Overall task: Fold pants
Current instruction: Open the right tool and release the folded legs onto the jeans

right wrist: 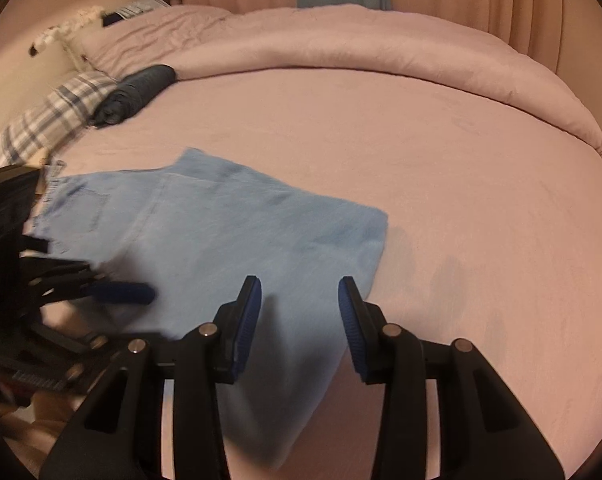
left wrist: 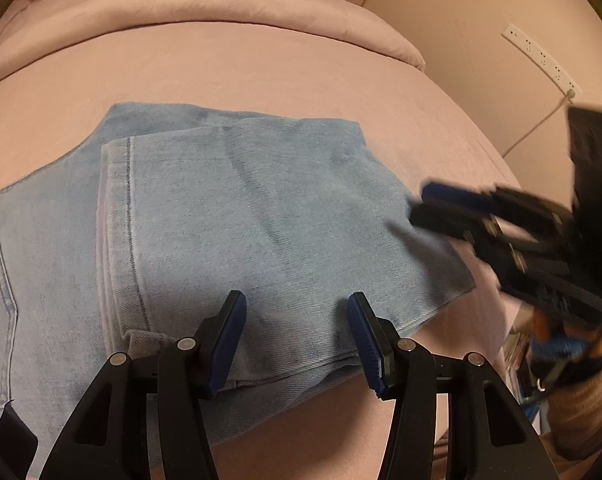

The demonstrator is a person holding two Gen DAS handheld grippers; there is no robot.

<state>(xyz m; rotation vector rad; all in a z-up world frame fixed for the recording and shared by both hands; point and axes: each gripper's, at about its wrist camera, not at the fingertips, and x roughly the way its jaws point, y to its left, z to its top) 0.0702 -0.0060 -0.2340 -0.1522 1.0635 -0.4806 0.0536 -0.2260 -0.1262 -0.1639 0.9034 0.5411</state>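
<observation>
Pants (left wrist: 237,216) lay part-folded on bed (left wrist: 261,72). Left gripper (left wrist: 297,340) hovered released over near fold edge. Right gripper (right wrist: 300,328) released too, denim corner between jaws, no pinch seen. Risk: grabbing only top layer could drag fold apart; blur hid contact.

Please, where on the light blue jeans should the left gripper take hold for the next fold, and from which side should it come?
Probably the near folded edge of the jeans, where the layers stack just under the left gripper. Come from the near side of the bed, jaws open across that edge, so that all layers are caught together.
</observation>
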